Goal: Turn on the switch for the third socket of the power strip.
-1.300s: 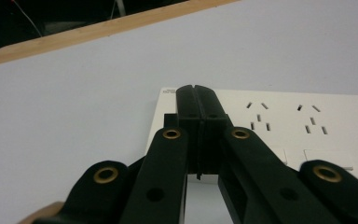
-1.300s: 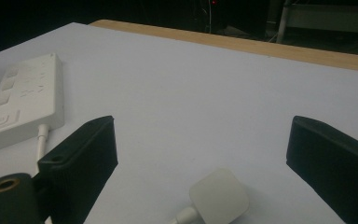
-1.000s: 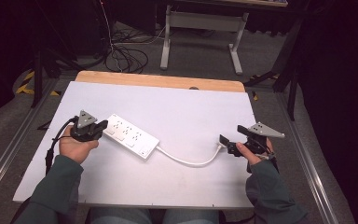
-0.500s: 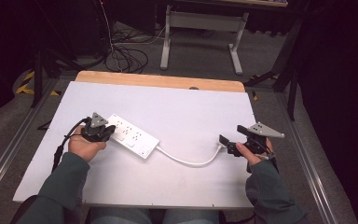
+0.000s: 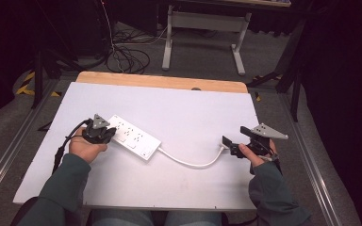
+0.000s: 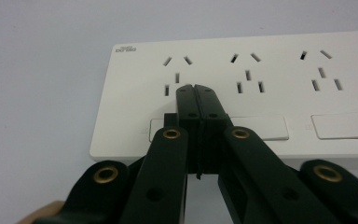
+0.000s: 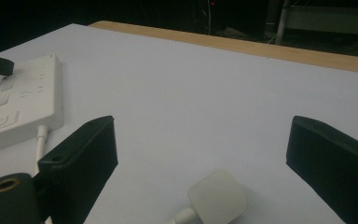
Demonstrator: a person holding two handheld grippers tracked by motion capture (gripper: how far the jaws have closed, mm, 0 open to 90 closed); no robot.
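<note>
At left centre of the high view, the left gripper [image 5: 107, 134] rests its closed jaws on the power strip [image 5: 134, 137]. At right, the right gripper [image 5: 233, 146] stands wide around the plug [image 7: 217, 196].

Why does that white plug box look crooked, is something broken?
Nothing looks broken. The power strip just lies slanted on the white table, with its cord curving to the unplugged plug between the open right gripper. The shut left gripper rests on the strip.
</note>
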